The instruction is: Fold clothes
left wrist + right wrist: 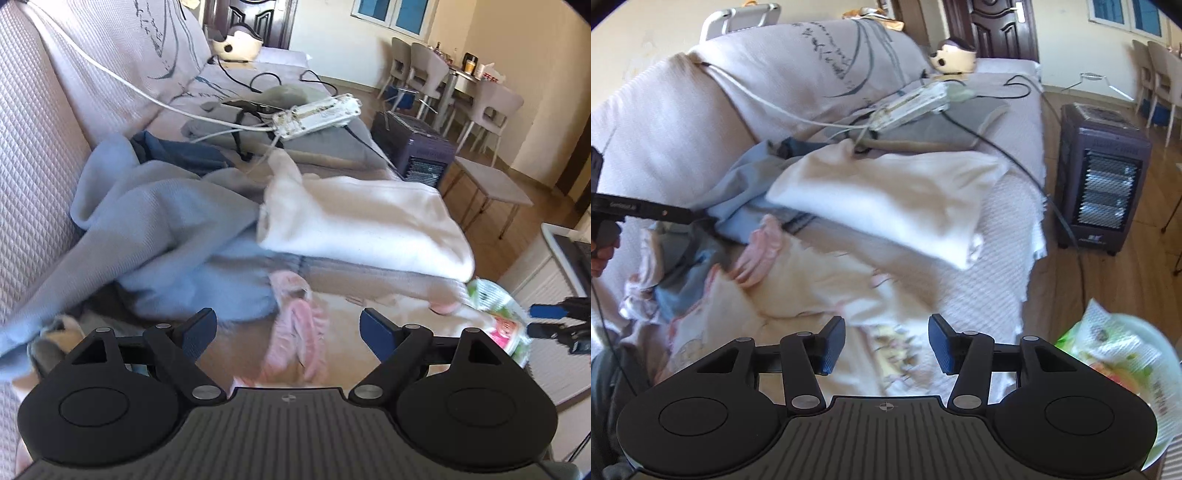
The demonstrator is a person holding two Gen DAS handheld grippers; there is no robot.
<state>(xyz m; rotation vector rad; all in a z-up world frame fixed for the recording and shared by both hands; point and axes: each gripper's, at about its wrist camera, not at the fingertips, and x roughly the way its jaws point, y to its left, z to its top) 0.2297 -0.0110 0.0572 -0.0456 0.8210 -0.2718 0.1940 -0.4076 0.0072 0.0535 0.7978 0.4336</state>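
Observation:
Clothes lie in a heap on a sofa. A folded white garment point(369, 225) point(886, 195) rests on top, partly over a light blue garment point(155, 229) point(738, 184). In front lies a cream garment with pink ruffled trim point(299, 325) point(812, 288). My left gripper point(289, 332) hovers open just above the pink trim, holding nothing. My right gripper point(887, 345) is open over the cream garment's printed part, also holding nothing. In the left wrist view the right gripper's blue fingertips point(546, 312) show at the right edge.
A white power strip point(317, 114) point(912, 103) with cables lies on grey cloth farther along the sofa. A dark heater point(417, 151) point(1100, 177) stands on the wood floor beside it. A plate with a green-patterned wrapper point(1119, 354) sits at right. Dining chairs point(428, 70) stand beyond.

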